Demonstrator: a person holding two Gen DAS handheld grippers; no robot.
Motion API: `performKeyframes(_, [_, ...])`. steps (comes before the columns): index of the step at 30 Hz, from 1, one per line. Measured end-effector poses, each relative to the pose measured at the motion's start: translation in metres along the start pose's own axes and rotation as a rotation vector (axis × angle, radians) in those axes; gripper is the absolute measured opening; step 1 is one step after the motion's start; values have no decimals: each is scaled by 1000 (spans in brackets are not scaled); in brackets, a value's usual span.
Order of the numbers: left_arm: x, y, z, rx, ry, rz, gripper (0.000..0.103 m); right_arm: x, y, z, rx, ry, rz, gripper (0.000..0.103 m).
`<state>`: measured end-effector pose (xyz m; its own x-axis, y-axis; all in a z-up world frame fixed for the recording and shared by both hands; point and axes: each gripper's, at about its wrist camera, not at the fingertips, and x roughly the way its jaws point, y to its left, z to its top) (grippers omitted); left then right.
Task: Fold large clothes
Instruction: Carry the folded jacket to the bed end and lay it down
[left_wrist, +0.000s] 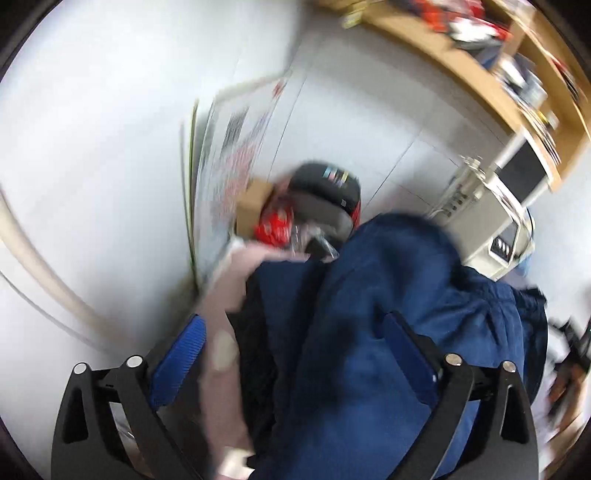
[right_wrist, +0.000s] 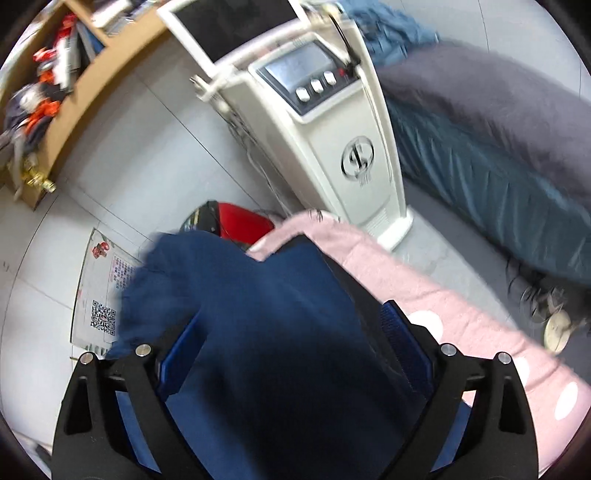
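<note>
Two black grippers with blue ribbed finger pads each have a bunch of dark navy blue cloth between their fingers. The left gripper (left_wrist: 295, 354) has its pads spread wide, and the navy blue garment (left_wrist: 399, 314) fills the gap and drapes over the right-hand pad (left_wrist: 406, 354), while the left-hand pad stands clear of it; whether the jaws actually pinch the fabric I cannot tell. Just beside the navy cloth on that side hangs a pale pink fleece cloth with white dots (left_wrist: 225, 332), with a strip of black fabric between the two. The right gripper (right_wrist: 295, 350) likewise stands wide, with the same navy garment (right_wrist: 258, 314) heaped across the gap and over both pads, so a firm grip cannot be confirmed there either. The pink dotted fleece (right_wrist: 443, 295) lies along the right edge of the navy garment, touching it. Beyond the navy garment in the right wrist view stands a tall cream-white floor machine with a grey control panel and three round knobs (right_wrist: 332, 140), and just behind the cloth's top edge is a red and black rounded object (right_wrist: 236, 221). Beside the machine lies a grey and teal padded bed (right_wrist: 498, 147). A wooden shelf of jumbled items (right_wrist: 66, 81) stands well apart from the garment on the pale tiled floor (right_wrist: 129, 155). Both views are motion-blurred.
</note>
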<state>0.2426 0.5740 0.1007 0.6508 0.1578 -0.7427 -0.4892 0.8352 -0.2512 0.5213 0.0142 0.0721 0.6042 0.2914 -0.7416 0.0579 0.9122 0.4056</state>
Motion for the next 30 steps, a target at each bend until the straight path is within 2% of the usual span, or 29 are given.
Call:
performKeyframes(3, [-34,-41,-7,146,-30,55,97,-37,34,-15,-161,-21,-86,96])
performKeyframes(5, [-45,-70,-19,229,-18,67,97,-57,60,-36,-271,28,-108,97])
performKeyframes(8, [-53,-116,-44,317,77,29,97,-70,86,-72,-397,146,-80,97])
performKeyframes(10, [-51,-142,-65,353,165,-11,97,-82,102,-100,-468,191,-79,97])
performKeyframes(12, [-41,-156,-83,379,229,54,97,-91,112,-124,-517,211,-103,97])
performKeyframes(15, [-42,-164,-102,399,236,119,97,-99,118,-153,-564,259,-128,97])
performKeyframes(19, [-43,-174,-113,423,251,141,97,-102,122,-175,-603,284,-178,97])
performKeyframes(22, [-48,-177,-116,417,255,178,97,-107,130,-183,-624,273,-210,97])
performKeyframes(24, [-49,-179,-118,425,263,186,97,-110,136,-186,-621,284,-198,97])
performKeyframes(27, [-50,-180,-119,431,274,198,97,-110,143,-190,-642,274,-241,97])
performKeyframes(30, [-50,-179,-117,427,276,203,97,-109,150,-195,-658,288,-241,97])
